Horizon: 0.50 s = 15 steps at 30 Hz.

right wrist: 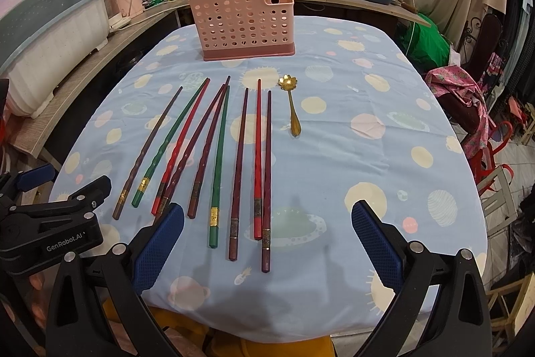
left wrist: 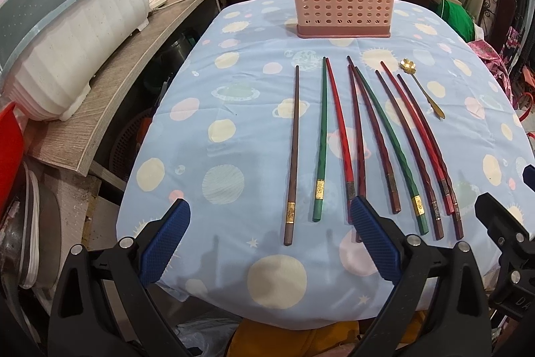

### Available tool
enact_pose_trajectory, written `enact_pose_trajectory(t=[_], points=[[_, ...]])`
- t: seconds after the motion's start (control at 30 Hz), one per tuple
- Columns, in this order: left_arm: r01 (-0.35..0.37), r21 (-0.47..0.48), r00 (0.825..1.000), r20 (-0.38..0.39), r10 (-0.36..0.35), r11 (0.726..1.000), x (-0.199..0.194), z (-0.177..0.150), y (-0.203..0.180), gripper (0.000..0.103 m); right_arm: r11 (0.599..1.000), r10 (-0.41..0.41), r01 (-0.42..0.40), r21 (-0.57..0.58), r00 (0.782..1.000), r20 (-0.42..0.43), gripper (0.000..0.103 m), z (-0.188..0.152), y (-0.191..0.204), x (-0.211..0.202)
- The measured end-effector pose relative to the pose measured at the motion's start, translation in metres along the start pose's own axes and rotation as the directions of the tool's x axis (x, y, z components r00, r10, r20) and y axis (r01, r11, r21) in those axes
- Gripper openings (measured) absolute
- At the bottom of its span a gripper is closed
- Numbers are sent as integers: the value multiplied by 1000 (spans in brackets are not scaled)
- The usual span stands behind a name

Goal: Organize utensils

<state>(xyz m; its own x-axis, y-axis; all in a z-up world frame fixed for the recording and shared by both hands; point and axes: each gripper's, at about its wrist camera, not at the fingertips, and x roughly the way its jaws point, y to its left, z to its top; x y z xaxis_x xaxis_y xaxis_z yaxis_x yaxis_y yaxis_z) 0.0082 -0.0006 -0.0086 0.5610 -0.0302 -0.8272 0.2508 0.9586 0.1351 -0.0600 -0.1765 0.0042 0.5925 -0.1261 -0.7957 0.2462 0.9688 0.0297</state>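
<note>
nothing is picked yet: the chopsticks (right wrist: 217, 156) and spoon (right wrist: 291, 104) lie on the table (right wrist: 384, 156) in front of the caddy (right wrist: 242, 20), both the left gripper (left wrist: 269, 240) and right gripper (right wrist: 267, 243) spread and empty, so the next move is likely pinching one chopstick.

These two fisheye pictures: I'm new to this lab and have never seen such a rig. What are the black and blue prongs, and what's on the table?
A person holds a two-finger gripper in each hand, with a camera on each looking along its fingers. The prongs are the jaws. One picture is from the left gripper, the other from the right gripper. Both are open and hold nothing. On the tablecloth lie nine chopsticks side by side, a gold spoon to their right, and a pink holder standing behind them.
</note>
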Motion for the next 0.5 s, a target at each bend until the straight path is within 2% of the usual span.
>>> enact_pose_trajectory(t=[0.23, 0.5], points=[[30, -80, 999, -41, -34, 996, 27, 8, 22, 91, 1000, 16, -16, 24, 1000, -5, 96, 4, -5, 8], [99, -89, 989, -103, -108, 991, 64, 8, 26, 69, 998, 28, -27, 50, 999, -21, 96, 14, -16, 27]])
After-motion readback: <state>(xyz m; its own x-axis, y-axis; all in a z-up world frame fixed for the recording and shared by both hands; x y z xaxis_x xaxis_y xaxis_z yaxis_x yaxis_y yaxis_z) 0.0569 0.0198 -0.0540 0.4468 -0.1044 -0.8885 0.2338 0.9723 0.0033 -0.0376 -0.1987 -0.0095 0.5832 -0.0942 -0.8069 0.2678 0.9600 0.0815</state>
